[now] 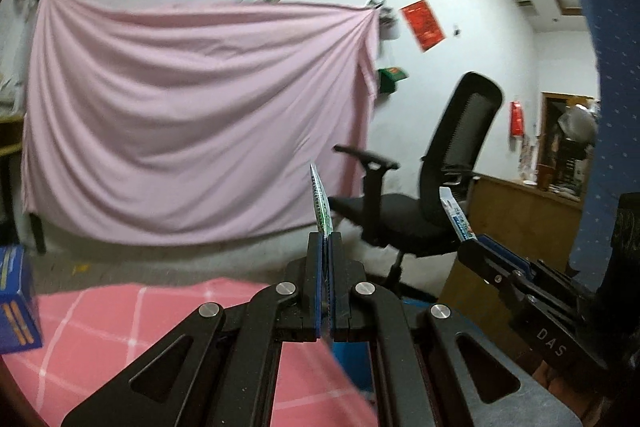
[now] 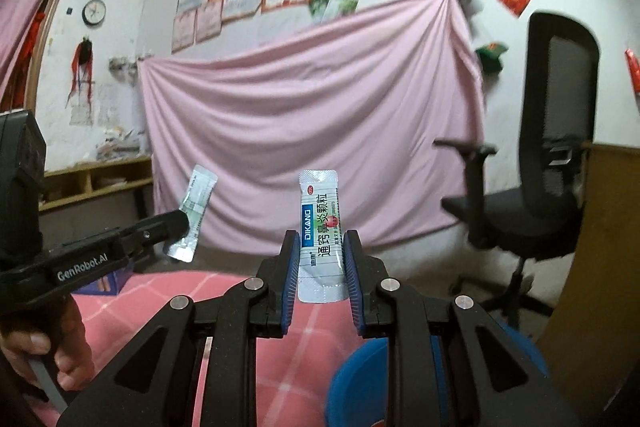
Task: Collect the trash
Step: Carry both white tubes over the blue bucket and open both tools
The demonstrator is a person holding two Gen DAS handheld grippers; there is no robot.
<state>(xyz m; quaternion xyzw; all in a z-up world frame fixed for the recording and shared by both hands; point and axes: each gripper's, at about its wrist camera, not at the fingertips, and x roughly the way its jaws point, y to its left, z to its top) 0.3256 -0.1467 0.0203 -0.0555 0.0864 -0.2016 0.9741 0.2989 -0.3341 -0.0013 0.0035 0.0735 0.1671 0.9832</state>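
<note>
In the left wrist view my left gripper [image 1: 325, 239] is shut on a green-and-white sachet [image 1: 320, 201], seen edge-on and sticking up past the fingertips. The right wrist view shows my right gripper [image 2: 322, 243] shut on a white-and-blue medicine sachet [image 2: 322, 227], which stands upright with its printed face toward the camera. Both grippers are lifted, point roughly level and sit side by side. Each appears in the other's view: the right gripper [image 1: 472, 247] with its sachet [image 1: 456, 215], and the left gripper [image 2: 180, 223] with its sachet [image 2: 194, 211]. A blue round container [image 2: 360, 379] lies below the right gripper.
A table with a pink checked cloth [image 1: 120, 327] lies under both grippers, with a blue box [image 1: 16, 299] at its left. A black office chair [image 2: 540, 187] stands to the right, before a wooden cabinet [image 1: 520, 219]. A pink sheet [image 2: 300, 127] hangs on the far wall. A person's hand [image 2: 40, 347] holds the left gripper's handle.
</note>
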